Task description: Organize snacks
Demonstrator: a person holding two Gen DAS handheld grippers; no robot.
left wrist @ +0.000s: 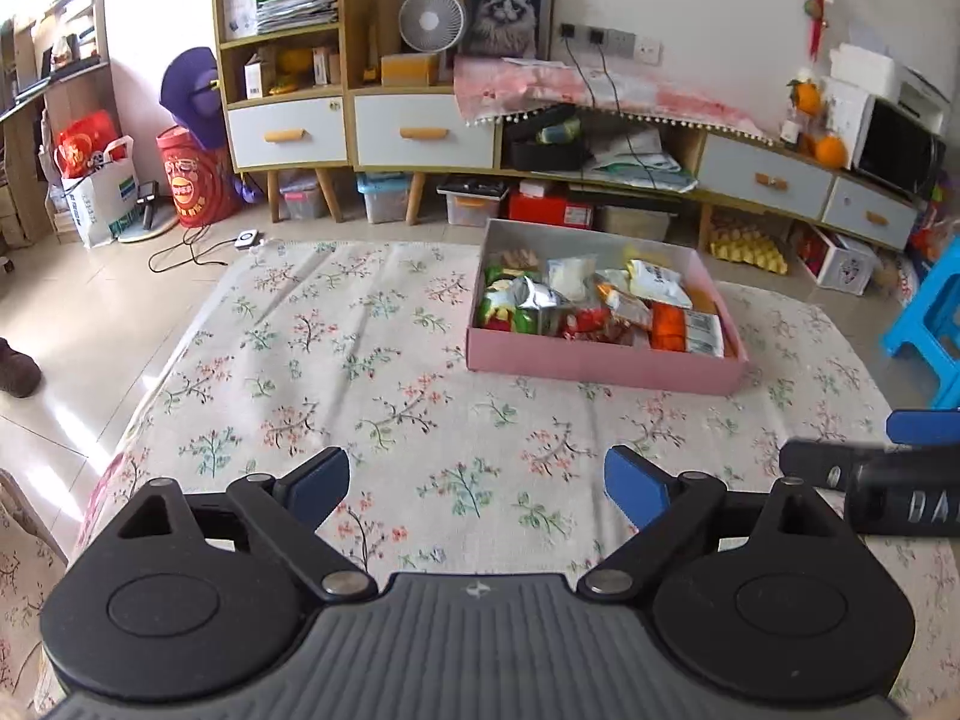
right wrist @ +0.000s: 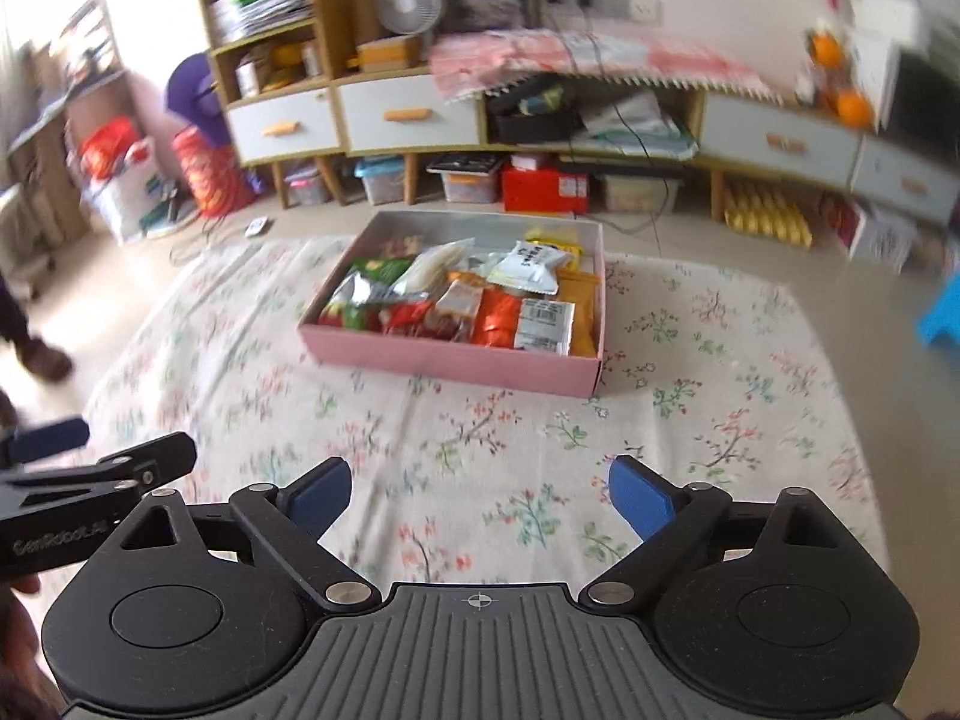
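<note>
- You're holding the left gripper (left wrist: pixel 477 483) released, jaws spread wide, nothing between them, hovering over bare tabletop (left wrist: pixel 336 372) at the near edge.
- Right gripper (right wrist: pixel 480 489) is doing the same: released and empty, sitting just beside the left one, which is showing at 9 o'clock in the right wrist view.
- Pink box (left wrist: pixel 600 363) is sitting on the floral cloth at about 1 o'clock from the left gripper, near 12 o'clock from the right, well apart from both.
- Snacks (left wrist: pixel 600 303) are lying piled inside the box: foil, white, orange and red packets overlapping, not in rows.
- I'm seeing no loose packets on the cloth outside the box.
- My read: gathering is looking finished; if sorting inside the box is wanted, that's looking undone. Can't tell which from here.
- Right wrist view is blurring, so packet labels aren't readable.
</note>
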